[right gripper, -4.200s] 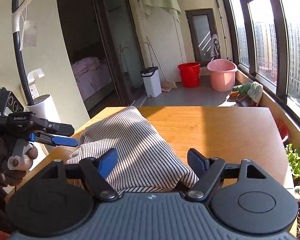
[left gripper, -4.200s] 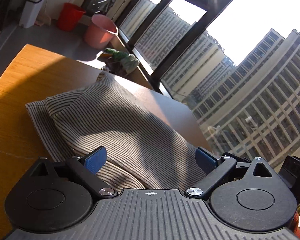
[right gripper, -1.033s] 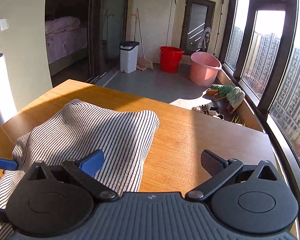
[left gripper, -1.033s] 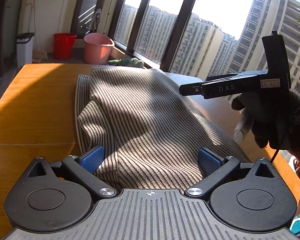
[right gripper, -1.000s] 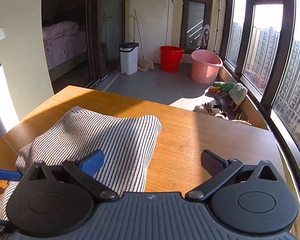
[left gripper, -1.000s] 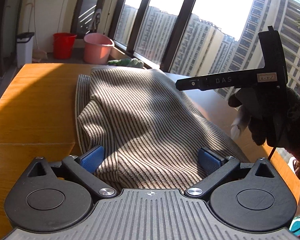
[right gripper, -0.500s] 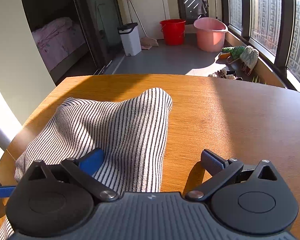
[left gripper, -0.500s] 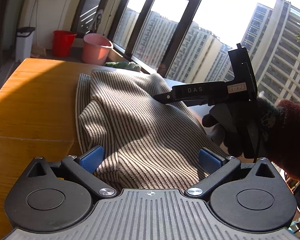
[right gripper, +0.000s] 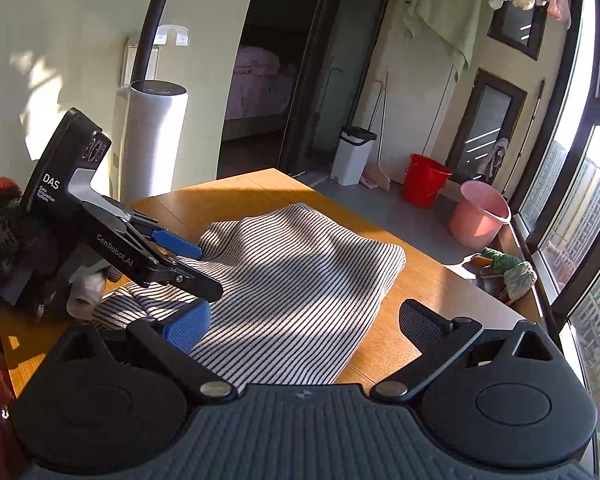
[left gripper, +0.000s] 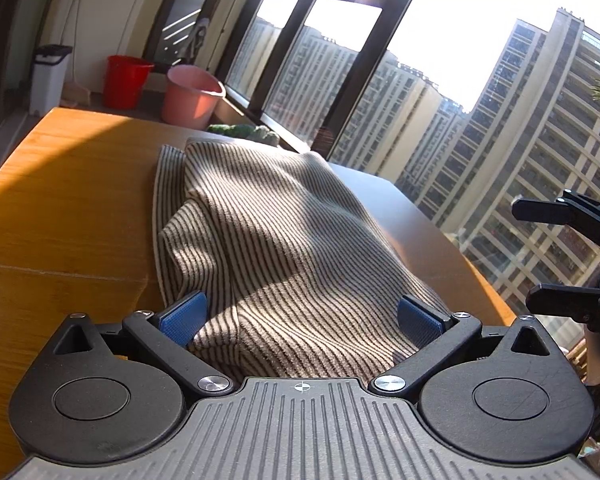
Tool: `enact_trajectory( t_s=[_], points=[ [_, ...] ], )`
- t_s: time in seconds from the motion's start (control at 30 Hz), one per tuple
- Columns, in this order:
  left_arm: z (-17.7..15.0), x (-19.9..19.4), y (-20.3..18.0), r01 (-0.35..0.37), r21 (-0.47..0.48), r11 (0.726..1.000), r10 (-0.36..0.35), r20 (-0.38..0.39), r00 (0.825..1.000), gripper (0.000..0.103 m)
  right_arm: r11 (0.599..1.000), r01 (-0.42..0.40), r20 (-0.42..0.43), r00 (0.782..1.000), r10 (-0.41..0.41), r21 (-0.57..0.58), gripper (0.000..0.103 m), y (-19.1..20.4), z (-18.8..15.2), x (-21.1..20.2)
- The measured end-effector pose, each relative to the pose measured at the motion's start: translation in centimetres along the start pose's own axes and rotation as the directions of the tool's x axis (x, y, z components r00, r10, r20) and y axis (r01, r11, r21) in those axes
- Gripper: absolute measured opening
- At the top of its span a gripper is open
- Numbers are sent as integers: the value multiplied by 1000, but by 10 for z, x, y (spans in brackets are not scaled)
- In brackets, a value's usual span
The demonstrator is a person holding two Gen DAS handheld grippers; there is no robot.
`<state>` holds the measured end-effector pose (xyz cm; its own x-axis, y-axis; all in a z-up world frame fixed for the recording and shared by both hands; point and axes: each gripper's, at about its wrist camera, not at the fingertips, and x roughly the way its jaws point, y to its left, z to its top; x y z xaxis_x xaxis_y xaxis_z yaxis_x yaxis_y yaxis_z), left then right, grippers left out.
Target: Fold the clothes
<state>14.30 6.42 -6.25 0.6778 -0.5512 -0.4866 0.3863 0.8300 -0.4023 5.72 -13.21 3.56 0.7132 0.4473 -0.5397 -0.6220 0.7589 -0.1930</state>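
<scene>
- Left tool (right gripper: 204, 266): black two-finger grasper with blue pads, at 9 o'clock in the right wrist view, held in a dark knitted glove. Fingers spread wide, nothing between them; it hovers at the near left edge of the garment, and whether it touches the cloth cannot be told.
- Striped grey-and-black knit garment (right gripper: 300, 280): lies partly folded on the desk, doubled over with an under-layer showing along its 9 o'clock side in the left wrist view (left gripper: 280, 240). Surface humped, not yet flat.
- Step in hand, as judged: between folds, both tools released and placed for a fresh hold. The next move calls for pinching the near edge at two spots and carrying it over towards 12 o'clock, evenly, so the layers do not skew.
- Right tool (right gripper: 304, 328): fingers fully apart, gripping nothing, above the garment's near right edge.
- Orange-brown wooden desk (right gripper: 440, 292): bare wood to the 3 o'clock side of the garment; nothing on it obstructs a fold.
- Surroundings off the desk: white cylindrical appliance (right gripper: 156, 136), white pedal bin (right gripper: 354, 156), red plastic bucket (right gripper: 426, 186), pink plastic bucket (right gripper: 480, 220). All stand well apart from the work.
</scene>
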Motion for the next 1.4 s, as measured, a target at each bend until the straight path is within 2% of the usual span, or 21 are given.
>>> enact_trajectory(
  t_s=[0.1,0.23,0.37,0.43,0.53,0.6,0.63,0.67,0.7,0.73,0.8,0.83,0.9,0.97,1.03,1.1,1.27,1.3,1.33,1.37,1.4],
  points=[
    [0,-1,1,3,-4,1000,-3,2,1000,103,998,-48,21,999,48,-43,100,25,-9,-11],
    [1,-6,9,14,-56,998,-13,16,1000,103,980,-35,-2,999,36,-197,100,59,-27,5],
    [8,-34,20,-42,-130,991,50,56,997,103,925,-92,-40,996,84,-368,98,85,-39,22],
    [12,-53,19,-75,-76,994,82,83,993,103,913,-140,-54,990,130,-384,97,90,-36,29],
    [18,-82,16,-129,10,992,127,128,984,103,884,-147,-65,989,131,-444,97,101,-32,45],
    [18,-98,3,-179,135,975,157,159,975,103,891,-149,-72,989,131,-430,97,101,-28,53],
    [17,-105,-5,-202,207,957,168,170,971,103,895,-151,-76,989,130,-420,97,101,-26,58],
    [14,-111,-13,-215,278,936,171,175,970,103,913,-161,-101,986,132,-374,89,96,-22,63],
    [11,-116,-21,-216,348,912,165,169,972,103,938,-187,-135,979,153,-291,81,89,-18,68],
    [8,-120,-29,-213,412,886,159,162,974,103,961,-213,-153,970,187,-174,80,77,-15,71],
    [-6,-122,-43,-182,533,826,141,117,983,103,965,-253,-175,949,261,66,76,51,-8,79],
    [-14,-121,-48,-164,582,796,138,89,986,103,946,-270,-168,939,300,180,74,38,-6,80],
    [-30,-112,-56,-150,661,735,156,50,987,103,867,-292,-144,915,376,405,70,10,-5,84],
    [-45,-97,-62,-159,738,655,187,45,981,103,796,-314,-117,895,430,517,68,-8,-9,88],
    [-57,-81,-67,-179,803,569,216,65,974,103,766,-331,-100,885,454,551,68,-13,-15,90],
    [-63,-64,-72,-186,853,489,221,85,972,103,758,-336,-94,883,461,560,68,-14,-16,91],
    [-72,-25,-88,-156,937,313,165,109,980,103,718,-356,-65,871,486,599,68,-20,-20,93],
    [-74,-19,-90,-153,947,282,145,115,983,103,731,-353,-66,877,476,584,68,-21,-19,89],
    [-76,-13,-93,-144,954,261,127,114,985,101,744,-349,-67,882,466,570,67,-21,-18,86],
    [-73,-9,-94,-117,952,282,119,87,989,94,756,-346,-68,888,456,556,66,-22,-17,82],
    [-70,-5,-95,-92,947,308,110,60,992,75,768,-342,-68,893,445,541,67,-22,-15,78]
  ],
)
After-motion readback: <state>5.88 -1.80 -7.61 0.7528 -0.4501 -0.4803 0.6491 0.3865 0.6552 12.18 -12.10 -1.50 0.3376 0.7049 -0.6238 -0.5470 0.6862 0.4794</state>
